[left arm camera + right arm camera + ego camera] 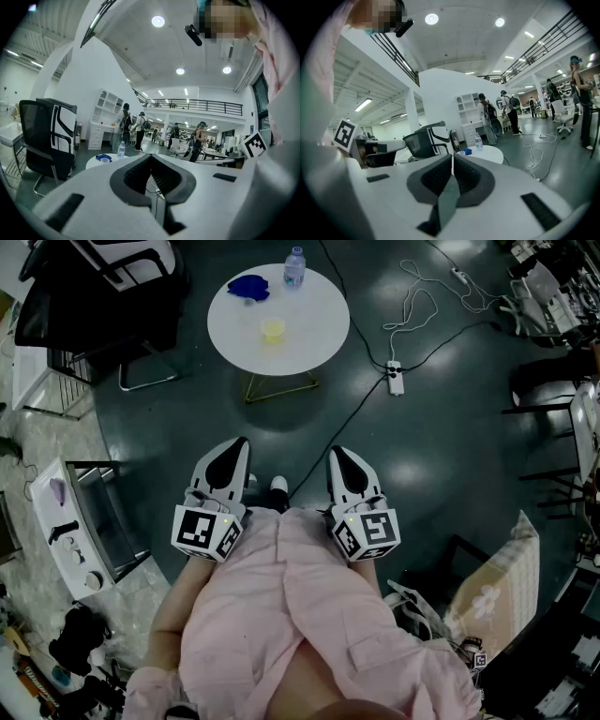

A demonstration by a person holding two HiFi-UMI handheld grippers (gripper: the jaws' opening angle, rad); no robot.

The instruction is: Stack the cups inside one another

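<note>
The yellow cup [273, 329] stood near the middle of the round white table [319, 320] on the far side of the floor, with a blue item [249, 285] and a water bottle [294, 266] at the table's far edge. You held the left gripper [236, 446] and the right gripper [339, 454] close to your body, well apart from the table. Each had its jaws clenched together on nothing.

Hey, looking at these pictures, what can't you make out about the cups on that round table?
Head view: the blue thing on the table is too small to tell if it is one cup or several.
Left gripper view: the shut left gripper covers most of the table, yellow cup included.
Right gripper view: the shut right gripper covers the table's near side likewise.
</note>
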